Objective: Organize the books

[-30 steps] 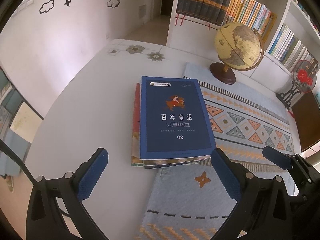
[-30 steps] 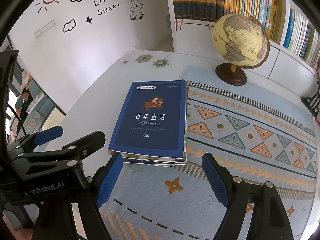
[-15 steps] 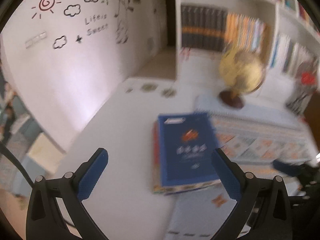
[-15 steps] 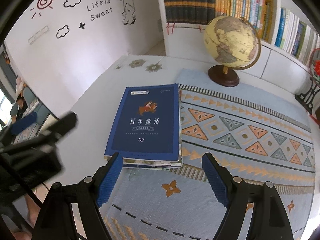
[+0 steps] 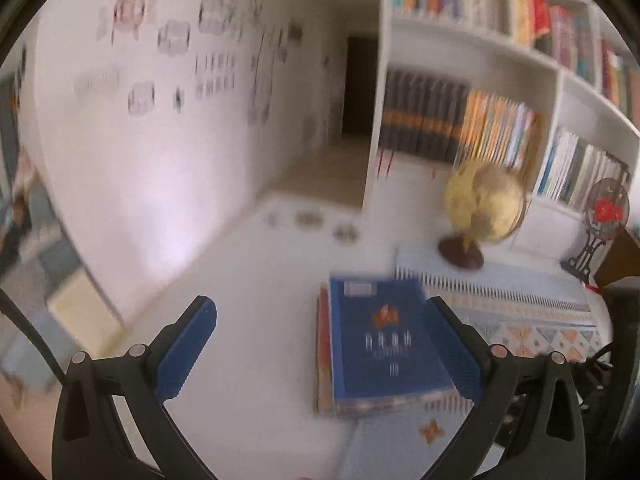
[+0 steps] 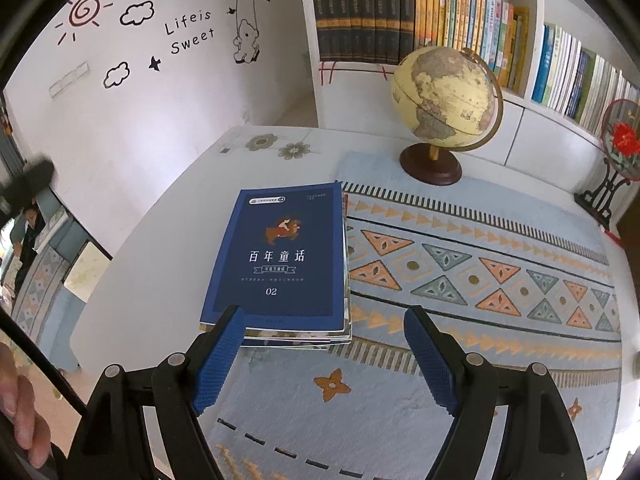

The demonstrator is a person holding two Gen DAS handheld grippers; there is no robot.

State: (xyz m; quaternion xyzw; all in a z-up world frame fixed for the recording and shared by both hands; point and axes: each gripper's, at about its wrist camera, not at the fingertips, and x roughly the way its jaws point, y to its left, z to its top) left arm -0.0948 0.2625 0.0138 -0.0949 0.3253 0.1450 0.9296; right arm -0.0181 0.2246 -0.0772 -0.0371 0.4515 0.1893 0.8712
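A stack of books with a dark blue cover on top (image 6: 280, 260) lies flat on the white table, its right edge over a patterned runner (image 6: 480, 280). It also shows, blurred, in the left wrist view (image 5: 384, 344). My right gripper (image 6: 324, 352) is open and empty, just short of the stack's near edge. My left gripper (image 5: 320, 344) is open and empty, raised and back from the stack.
A yellow globe (image 6: 448, 100) on a brown base stands at the far end of the runner. A red fan ornament (image 6: 618, 140) on a black stand is at the far right. A white bookshelf (image 6: 400, 20) full of upright books stands behind the table.
My left gripper has pulled back and tilted up, so the stack sits lower and smaller in its blurred view. My right gripper has drawn back slightly and shifted left. The books have not moved.
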